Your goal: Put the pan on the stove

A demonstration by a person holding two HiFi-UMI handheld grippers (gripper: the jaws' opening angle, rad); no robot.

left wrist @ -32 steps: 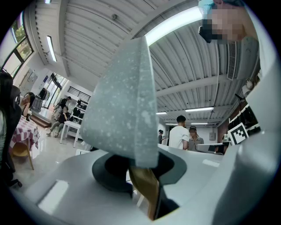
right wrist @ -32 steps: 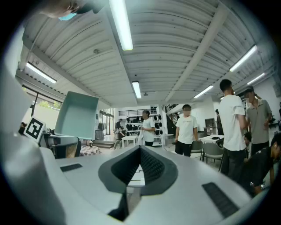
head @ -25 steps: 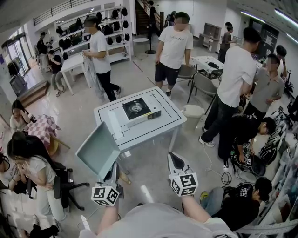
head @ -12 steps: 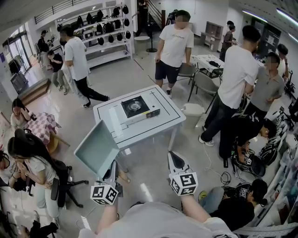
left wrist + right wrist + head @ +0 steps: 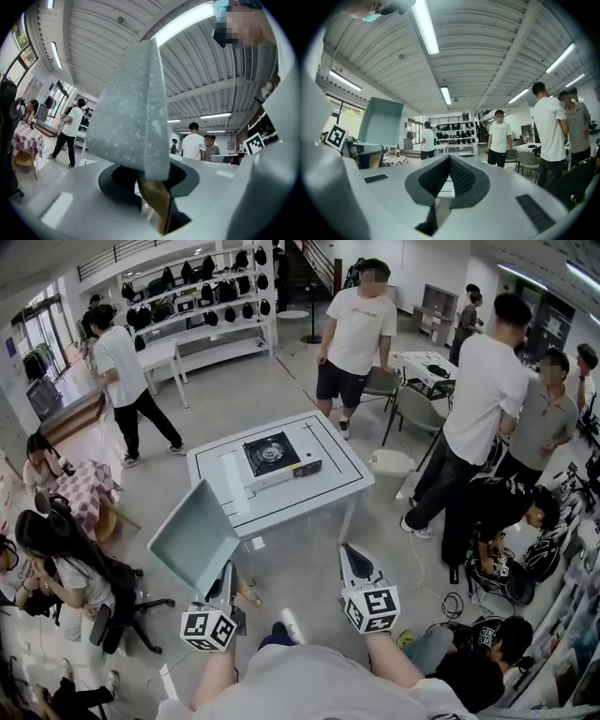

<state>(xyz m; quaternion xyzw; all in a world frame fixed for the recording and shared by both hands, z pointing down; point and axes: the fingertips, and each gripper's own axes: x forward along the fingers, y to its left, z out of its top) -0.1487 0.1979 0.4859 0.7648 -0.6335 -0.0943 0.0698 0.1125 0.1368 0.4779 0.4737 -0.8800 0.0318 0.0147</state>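
A square pale grey-green pan (image 5: 195, 538) hangs tilted on edge in front of me, left of the table's near corner. My left gripper (image 5: 226, 579) is shut on its brown wooden handle (image 5: 157, 201), and the pan body (image 5: 133, 117) rises above the jaws. The black single-burner stove (image 5: 274, 457) sits in the middle of the white table (image 5: 323, 491) ahead. My right gripper (image 5: 354, 561) is level beside the left one, jaws shut with nothing between them (image 5: 450, 176). From the right gripper view the pan (image 5: 380, 123) shows at the left.
Several people stand right of the table (image 5: 478, 418) and behind it (image 5: 361, 329). A seated person and an office chair (image 5: 122, 601) are at my left. A white bin (image 5: 389, 468) stands by the table's right leg. Cables and crouching people (image 5: 497, 521) fill the floor on the right.
Both grippers and the pan have come slightly nearer the table. The pan stays held the same way. At the back, a person in white has walked away to the left.
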